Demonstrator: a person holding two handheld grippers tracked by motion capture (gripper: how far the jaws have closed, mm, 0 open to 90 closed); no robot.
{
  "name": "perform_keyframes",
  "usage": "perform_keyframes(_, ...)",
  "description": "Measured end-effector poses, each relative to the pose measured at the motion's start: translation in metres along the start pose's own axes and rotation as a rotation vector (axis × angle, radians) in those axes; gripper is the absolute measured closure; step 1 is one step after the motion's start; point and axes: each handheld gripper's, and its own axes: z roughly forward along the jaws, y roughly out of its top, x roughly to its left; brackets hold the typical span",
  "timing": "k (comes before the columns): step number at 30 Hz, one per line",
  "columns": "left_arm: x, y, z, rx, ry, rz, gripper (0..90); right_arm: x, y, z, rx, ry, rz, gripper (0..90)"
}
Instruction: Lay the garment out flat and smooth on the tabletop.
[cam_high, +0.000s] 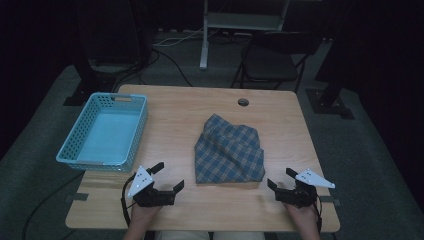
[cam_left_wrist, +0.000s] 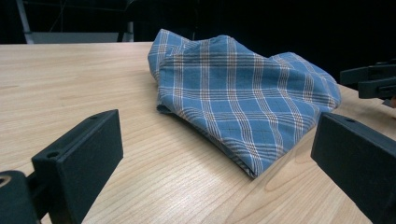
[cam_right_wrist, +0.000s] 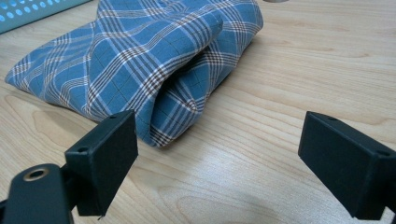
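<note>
Two grippers, left gripper and right gripper, jaws spread and empty, flanking a folded plaid cloth on the wooden table, blue basket at left

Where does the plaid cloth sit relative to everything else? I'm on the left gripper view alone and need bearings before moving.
Observer: The blue plaid cloth lies folded near the middle of the wooden table, between the two grippers and farther from the person.
Operator: Anything beside it?
Observer: A light blue plastic basket stands at the table's left edge, with nothing in it.
Operator: Is the right gripper ready?
Observer: The right gripper rests on the table near the cloth's front right corner, jaws open with nothing between them.
Operator: And mine?
Observer: The left gripper sits open too, short of the cloth's front left corner.
</note>
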Motion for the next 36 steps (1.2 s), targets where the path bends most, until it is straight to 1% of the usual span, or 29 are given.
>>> perform_keyframes(8, 0.001, 0.0, 0.001, 0.008, -0.001, -0.011, 2.8, 0.0, 0.0, 0.0, 0.004, -0.005, 0.001, 11.4)
perform_keyframes(11, 0.001, 0.001, 0.002, 0.014, -0.002, -0.007, 2.8, -0.001, 0.0, 0.0, 0.004, 0.0, 0.01, 11.4)
perform_keyframes(14, 0.001, 0.001, 0.002, 0.024, -0.014, -0.011, 2.8, -0.001, 0.0, 0.0, 0.006, -0.001, 0.013, 11.4)
perform_keyframes(16, 0.002, 0.001, 0.003, 0.023, -0.016, -0.023, 2.8, -0.001, 0.0, 0.001, 0.006, 0.002, 0.014, 11.4)
perform_keyframes(20, 0.005, 0.002, 0.005, 0.041, -0.026, -0.049, 2.8, -0.001, 0.0, 0.0, 0.006, 0.0, 0.017, 11.4)
perform_keyframes(22, 0.007, 0.003, 0.007, 0.064, -0.05, -0.06, 2.8, -0.001, 0.0, 0.0, 0.006, 0.0, 0.021, 11.4)
perform_keyframes(23, 0.008, 0.003, 0.008, 0.07, -0.056, -0.071, 2.8, -0.001, 0.0, 0.0, 0.005, -0.003, 0.021, 11.4)
perform_keyframes(24, 0.009, 0.003, 0.009, 0.075, -0.07, -0.075, 2.8, -0.001, 0.0, 0.0, 0.004, -0.004, 0.024, 11.4)
perform_keyframes(25, 0.01, 0.004, 0.011, 0.082, -0.069, -0.085, 2.9, -0.002, 0.0, 0.0, 0.006, -0.001, 0.024, 11.4)
perform_keyframes(27, 0.011, 0.004, 0.011, 0.073, -0.073, -0.096, 2.9, -0.002, 0.0, 0.001, 0.007, -0.001, 0.022, 11.5)
perform_keyframes(28, 0.012, 0.004, 0.011, 0.078, -0.069, -0.102, 2.9, -0.002, 0.0, 0.001, 0.009, 0.003, 0.019, 11.4)
perform_keyframes(29, 0.012, 0.004, 0.011, 0.075, -0.07, -0.106, 2.9, -0.002, 0.0, 0.001, 0.01, 0.005, 0.027, 11.5)
perform_keyframes(31, 0.013, 0.004, 0.013, 0.091, -0.073, -0.115, 2.9, -0.004, 0.0, 0.001, 0.006, 0.009, 0.039, 11.5)
perform_keyframes(33, 0.013, 0.006, 0.017, 0.118, -0.073, -0.097, 2.9, -0.004, 0.0, 0.001, 0.005, 0.011, 0.041, 11.5)
perform_keyframes(35, 0.012, 0.01, 0.025, 0.149, -0.091, -0.083, 2.9, -0.003, 0.0, 0.001, 0.01, 0.009, 0.032, 11.5)
perform_keyframes(36, 0.011, 0.012, 0.03, 0.16, -0.093, -0.071, 2.9, -0.003, 0.0, 0.001, 0.013, 0.01, 0.029, 11.5)
